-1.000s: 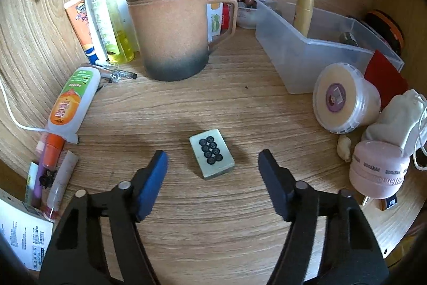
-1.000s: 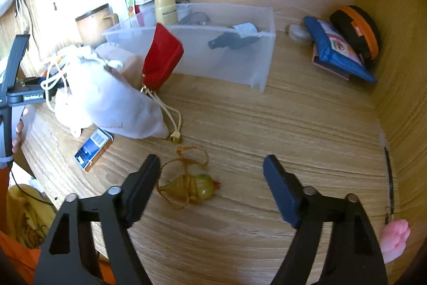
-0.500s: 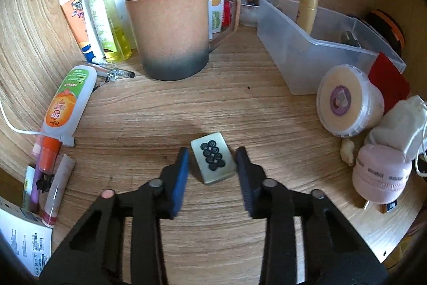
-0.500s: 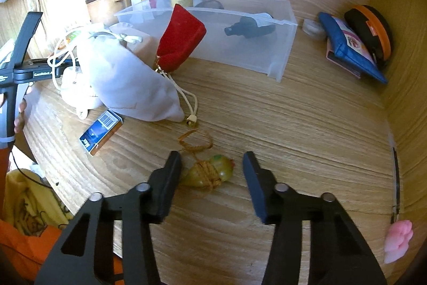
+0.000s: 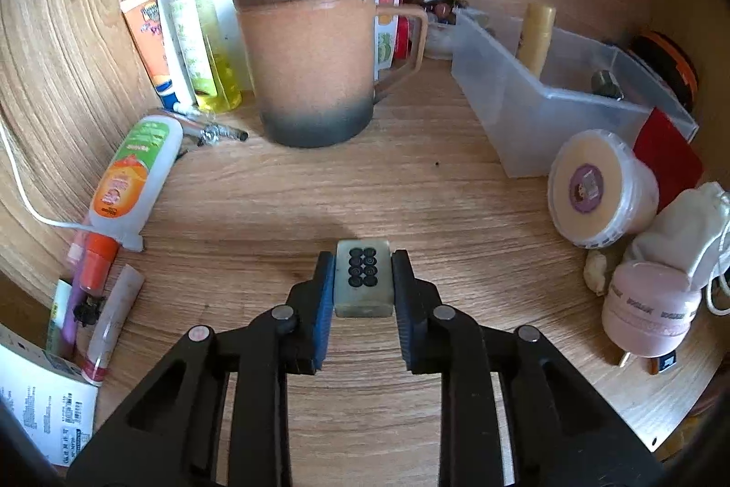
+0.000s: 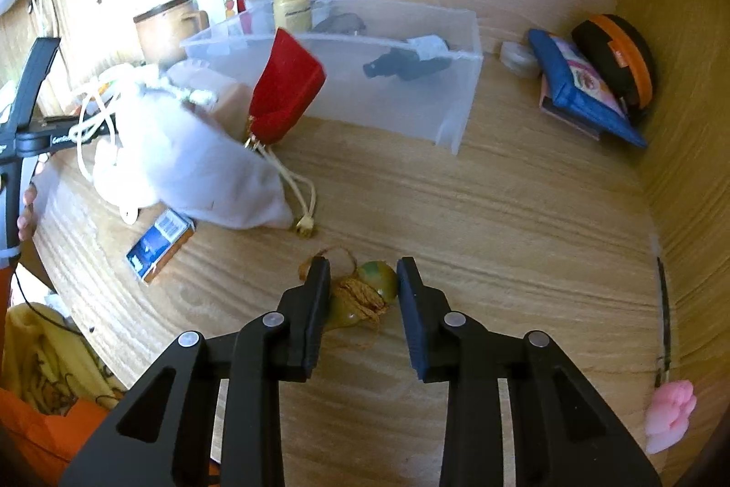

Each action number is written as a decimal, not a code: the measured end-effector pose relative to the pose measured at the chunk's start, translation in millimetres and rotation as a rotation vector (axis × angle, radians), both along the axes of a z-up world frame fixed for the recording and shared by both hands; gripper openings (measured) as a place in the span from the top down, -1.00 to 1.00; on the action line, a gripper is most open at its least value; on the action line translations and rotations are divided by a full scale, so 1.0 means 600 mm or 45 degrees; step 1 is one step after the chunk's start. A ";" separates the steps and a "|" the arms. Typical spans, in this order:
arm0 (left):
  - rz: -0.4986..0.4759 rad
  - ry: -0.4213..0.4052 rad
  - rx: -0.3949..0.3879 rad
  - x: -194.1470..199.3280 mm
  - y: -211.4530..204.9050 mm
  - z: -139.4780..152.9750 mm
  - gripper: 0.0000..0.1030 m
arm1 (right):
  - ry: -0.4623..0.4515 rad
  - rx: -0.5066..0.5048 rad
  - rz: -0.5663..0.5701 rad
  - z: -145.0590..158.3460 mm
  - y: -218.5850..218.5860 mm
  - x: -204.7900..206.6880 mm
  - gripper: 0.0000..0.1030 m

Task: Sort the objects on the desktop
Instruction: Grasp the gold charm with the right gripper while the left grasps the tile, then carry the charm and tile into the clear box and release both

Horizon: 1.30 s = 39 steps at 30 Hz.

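The left gripper (image 5: 362,281) reaches low and level over a wooden desk (image 5: 410,190), its blue-padded fingers (image 5: 325,300) pressed against both long sides of a mahjong tile (image 5: 363,278), which lies face up between them near the desk's front. The tile is pale greenish-white with eight dark circles in two columns; whether it rests on the wood or is raised off it cannot be told. Beyond it stands a terracotta mug (image 5: 315,62) with a dark base and lid, and to the right a clear plastic bin (image 5: 538,108) and a round tub (image 5: 597,185). The right gripper (image 6: 362,281) comes in at a similar low angle, its fingers (image 6: 410,290) drawn in around a small gourd charm (image 6: 365,295), olive-green and wrapped in tan cord, lying on the desk; the right finger touches the charm's rounded end, while contact on the left side is hidden by the finger itself, so a firm pinch cannot be confirmed. A loop of the cord (image 6: 337,254) trails out behind the left finger. Farther back lie a white drawstring bag (image 6: 196,172), a red pouch (image 6: 285,85) leaning on the bin (image 6: 456,99), and a small blue box (image 6: 159,245). Motion blur softens the bag and pouch, and the contents of the bin are hard to make out through its frosted wall.
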State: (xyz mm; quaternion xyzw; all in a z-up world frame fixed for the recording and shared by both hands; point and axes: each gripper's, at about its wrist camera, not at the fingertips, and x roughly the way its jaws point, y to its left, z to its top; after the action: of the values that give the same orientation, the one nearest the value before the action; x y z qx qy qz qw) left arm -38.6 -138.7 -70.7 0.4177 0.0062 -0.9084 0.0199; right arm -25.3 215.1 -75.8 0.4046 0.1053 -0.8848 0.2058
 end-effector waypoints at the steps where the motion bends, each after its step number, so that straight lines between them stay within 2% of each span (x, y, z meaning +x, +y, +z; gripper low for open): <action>1: -0.003 0.009 0.000 0.002 0.001 0.004 0.54 | 0.007 0.003 -0.004 0.004 0.000 -0.002 0.47; 18: -0.064 0.091 0.020 0.023 0.025 0.038 0.54 | 0.092 -0.002 0.008 0.055 -0.009 -0.029 0.47; 26: -0.113 0.166 0.042 0.011 0.045 0.076 0.54 | 0.117 -0.045 -0.009 0.083 -0.006 -0.053 0.47; 30: -0.128 0.227 -0.020 0.005 0.065 0.099 0.54 | 0.155 -0.054 -0.002 0.102 -0.009 -0.063 0.47; 34: -0.172 0.243 0.009 -0.010 0.075 0.116 0.54 | 0.201 -0.067 -0.001 0.122 -0.013 -0.072 0.46; 39: -0.183 0.280 -0.010 -0.031 0.086 0.137 0.54 | 0.240 -0.073 0.012 0.142 -0.022 -0.086 0.46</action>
State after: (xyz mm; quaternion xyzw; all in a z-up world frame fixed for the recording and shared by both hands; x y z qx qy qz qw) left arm -57.4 -87.0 11.7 0.3149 -0.0252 -0.9478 -0.0444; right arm -76.8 202.1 9.6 0.3129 0.1009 -0.9206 0.2107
